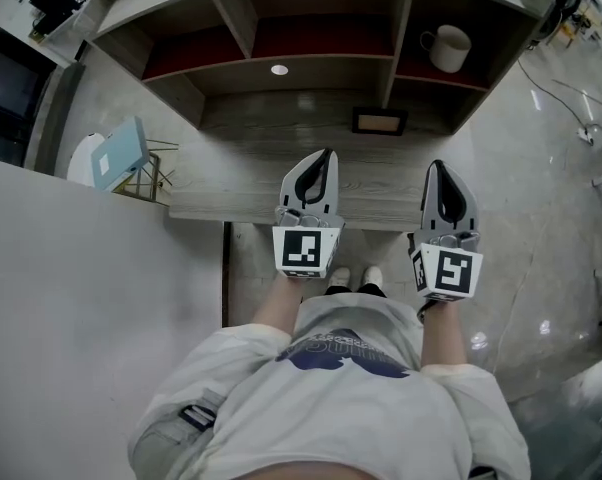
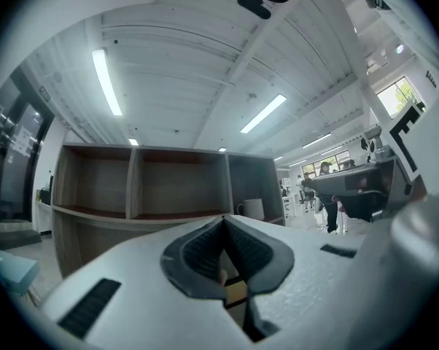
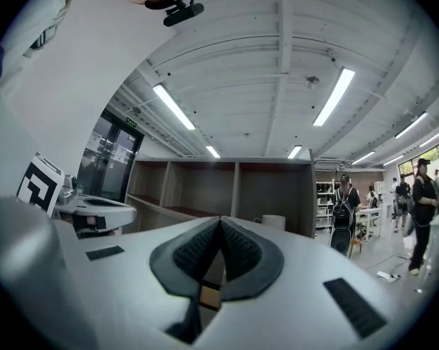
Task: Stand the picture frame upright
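At centre left, the left gripper is held over the desk, its jaws clenched together on nothing. The picture frame is seen at upper centre, at the desk's back, apart from both grippers. At centre right, the right gripper is likewise closed and empty. A mug is noted on the shelf at upper right.

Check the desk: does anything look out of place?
The picture frame appears to lie flat on the desk, just in front of the shelf unit, rather than standing upright. Nothing else looks odd.
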Tool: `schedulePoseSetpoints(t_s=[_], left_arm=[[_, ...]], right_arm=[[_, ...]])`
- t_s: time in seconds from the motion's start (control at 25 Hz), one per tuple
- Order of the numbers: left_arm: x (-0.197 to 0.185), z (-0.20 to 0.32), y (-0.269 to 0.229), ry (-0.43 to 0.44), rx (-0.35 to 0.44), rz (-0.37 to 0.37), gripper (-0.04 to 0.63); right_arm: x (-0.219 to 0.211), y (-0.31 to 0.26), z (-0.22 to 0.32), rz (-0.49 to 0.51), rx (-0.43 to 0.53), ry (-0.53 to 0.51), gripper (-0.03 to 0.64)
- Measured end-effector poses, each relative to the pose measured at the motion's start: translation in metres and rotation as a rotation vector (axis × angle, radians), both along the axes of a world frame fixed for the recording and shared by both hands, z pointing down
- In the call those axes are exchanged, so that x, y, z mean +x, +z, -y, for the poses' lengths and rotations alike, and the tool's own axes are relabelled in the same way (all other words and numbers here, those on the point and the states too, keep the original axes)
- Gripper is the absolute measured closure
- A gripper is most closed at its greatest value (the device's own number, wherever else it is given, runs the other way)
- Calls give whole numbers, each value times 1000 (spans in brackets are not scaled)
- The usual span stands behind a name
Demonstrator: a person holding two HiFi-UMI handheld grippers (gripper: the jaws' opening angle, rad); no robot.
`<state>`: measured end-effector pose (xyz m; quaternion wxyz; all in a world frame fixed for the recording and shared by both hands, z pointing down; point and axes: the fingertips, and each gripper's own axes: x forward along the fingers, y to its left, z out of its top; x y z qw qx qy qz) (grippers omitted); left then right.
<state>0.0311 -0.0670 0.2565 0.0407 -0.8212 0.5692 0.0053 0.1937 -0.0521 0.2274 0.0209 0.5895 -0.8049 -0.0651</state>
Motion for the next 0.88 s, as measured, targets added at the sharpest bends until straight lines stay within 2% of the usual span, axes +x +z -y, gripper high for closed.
schedulePoseSetpoints(t_s=[0.24, 0.44, 0.88], left_arm=[[3, -11, -8, -40, 12, 10, 589], [1, -19, -9, -57, 16, 27, 589], [8, -33, -10, -57, 5, 61, 589]], right_arm=[[8, -7, -10, 13, 18, -17, 618], [9, -3, -13, -53, 8, -18, 620], [14, -3, -30, -40, 9, -60, 620]])
